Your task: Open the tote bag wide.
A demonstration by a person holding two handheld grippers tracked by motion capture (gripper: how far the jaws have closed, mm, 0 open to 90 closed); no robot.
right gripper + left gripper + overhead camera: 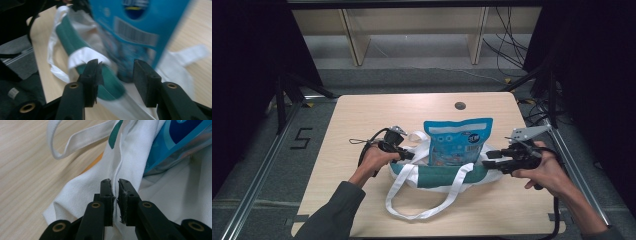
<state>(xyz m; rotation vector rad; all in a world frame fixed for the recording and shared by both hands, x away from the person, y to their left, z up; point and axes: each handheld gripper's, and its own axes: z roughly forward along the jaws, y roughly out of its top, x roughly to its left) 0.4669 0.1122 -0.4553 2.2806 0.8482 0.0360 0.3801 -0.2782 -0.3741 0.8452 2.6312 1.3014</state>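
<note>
A white tote bag [439, 175] with a green band and white straps lies in the middle of the table. A blue snack pouch [458, 141] stands upright in its mouth. My left gripper [409, 154] is shut on the bag's white rim [119, 162] at the bag's left side, the cloth edge pinched between the jaws. My right gripper [487, 158] is at the bag's right end, jaws open. In the right gripper view the green band [110, 77] and the pouch [140, 27] lie just beyond the open jaws, blurred.
A long white strap [422, 200] loops toward the table's front edge. A round cable hole [460, 105] sits near the far edge of the wooden table [362, 115]. Wooden shelving legs and cables stand on the floor behind.
</note>
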